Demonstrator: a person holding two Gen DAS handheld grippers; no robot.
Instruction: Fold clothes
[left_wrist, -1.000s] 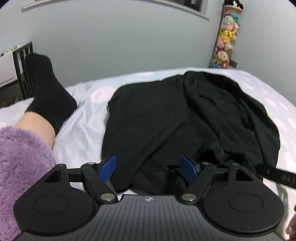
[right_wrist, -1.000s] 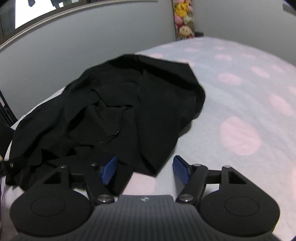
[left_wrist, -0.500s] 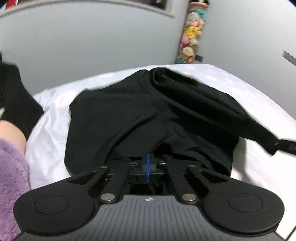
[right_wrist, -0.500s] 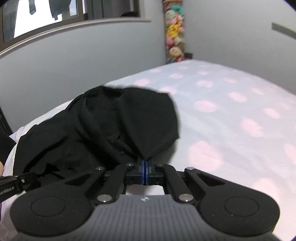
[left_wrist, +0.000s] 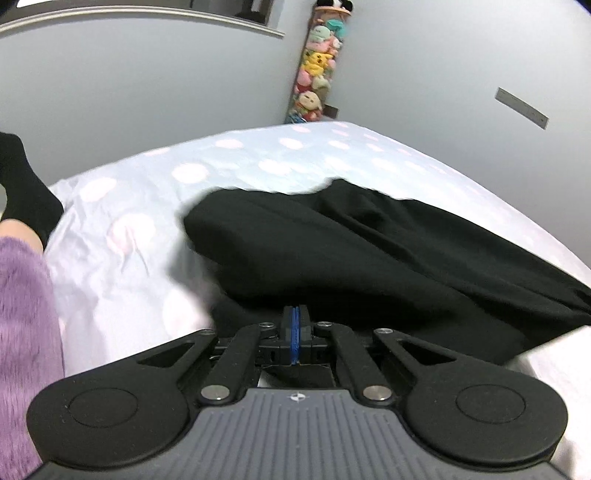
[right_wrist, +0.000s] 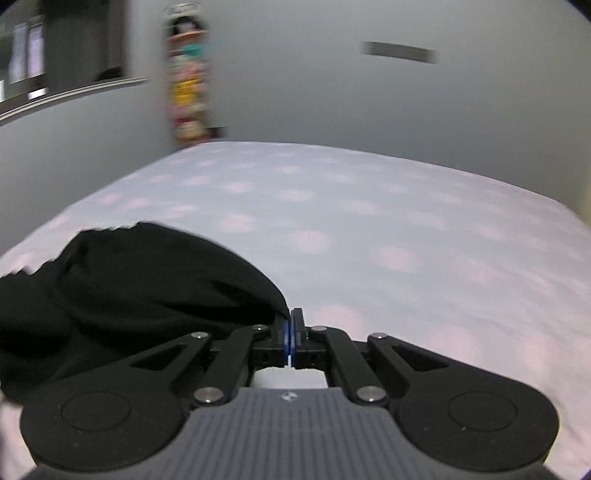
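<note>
A black garment (left_wrist: 369, 254) lies stretched across the pale bed sheet (left_wrist: 122, 236), running from the middle of the left wrist view out to the right. My left gripper (left_wrist: 294, 314) is shut on its near edge, the blue pads pressed together with black cloth rising from them. In the right wrist view the same black garment (right_wrist: 147, 280) trails off to the left, and my right gripper (right_wrist: 290, 319) is shut on a corner of it. The cloth between the two grips hangs lifted off the sheet.
The sheet (right_wrist: 388, 229) has pink dots and spreads wide to the right. A person's leg in a black sock (left_wrist: 22, 184) and a purple fluffy sleeve (left_wrist: 22, 325) are at the left. A column of plush toys (left_wrist: 317, 74) hangs in the wall corner.
Both grippers went from open to shut on the garment's near edge. They then lifted and pulled apart, the right one far to the right, dragging and stretching the cloth.
</note>
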